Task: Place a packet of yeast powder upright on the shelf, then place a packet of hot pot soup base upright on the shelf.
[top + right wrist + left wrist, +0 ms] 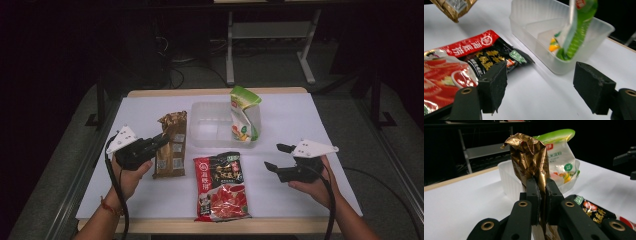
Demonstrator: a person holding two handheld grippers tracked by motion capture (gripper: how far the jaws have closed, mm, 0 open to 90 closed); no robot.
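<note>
A white-topped table (300, 120) with a pale wooden edge carries everything. Toward its far middle stands a clear, ribbed plastic tub (210, 127) with an inner divider, and a green-and-white snack pouch (243, 116) stands upright in the tub's right-hand compartment, its green top leaning over the rim. In front of the tub, just clear of its wall, a red-and-black printed sauce packet (221, 186) lies flat, its black end pointing at the tub. To the left of both is a long, crinkled gold foil packet (171, 145), lengthwise beside the tub's left end; in the left gripper view its crumpled top rises in front of the tub. The left gripper (541, 197) is clamped on that gold packet, its two black pads pressed tight against the foil from either side. The right gripper (540, 87) is held to the right of the sauce packet and apart from it, its jaws spread wide with bare tabletop between them and the tub's near corner beyond, touching nothing.
</note>
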